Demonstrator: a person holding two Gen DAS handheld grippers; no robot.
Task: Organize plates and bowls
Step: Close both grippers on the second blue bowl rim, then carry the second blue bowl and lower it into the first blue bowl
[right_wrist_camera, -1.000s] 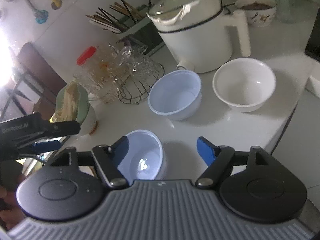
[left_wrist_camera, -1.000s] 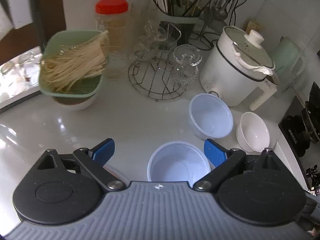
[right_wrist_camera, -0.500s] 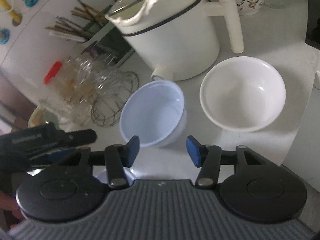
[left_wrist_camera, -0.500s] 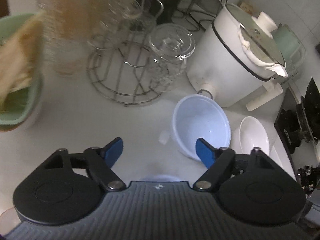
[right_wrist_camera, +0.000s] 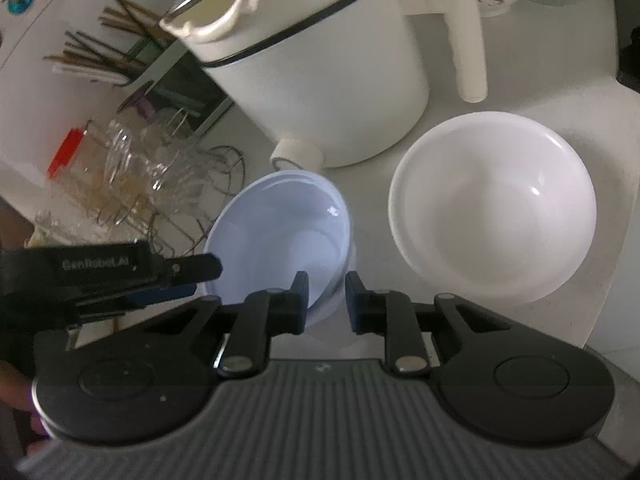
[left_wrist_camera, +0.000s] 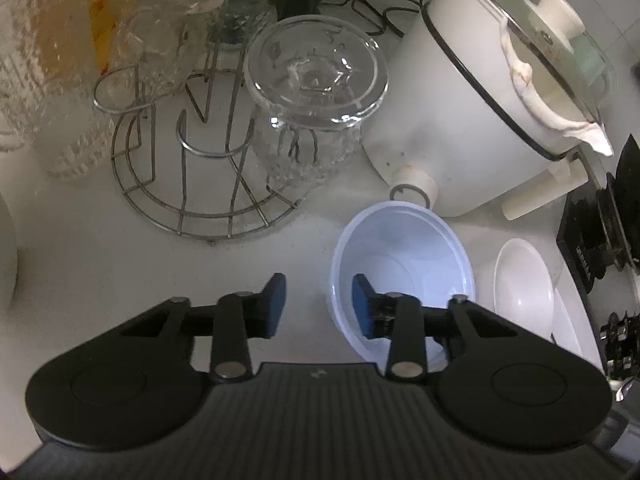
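On the white counter point(left_wrist_camera: 100, 264), both grippers straddle the blue bowl's point(left_wrist_camera: 404, 256) rim at frame center: left gripper point(left_wrist_camera: 318, 306) part-open, right gripper point(right_wrist_camera: 326, 300) narrowed, neither visibly clamped.

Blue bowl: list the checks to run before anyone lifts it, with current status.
1. Left gripper straddles the blue bowl rim, one finger inside, one outside: ok.
2. Left jaws open, with a gap around the wall: ok.
3. Right gripper straddles the opposite rim: ok.
4. Right grip firm on the wall: cannot tell.
5. Bowl empty: ok.
6. White bowl apart from it: ok. White pot clear of the far rim: cannot tell.
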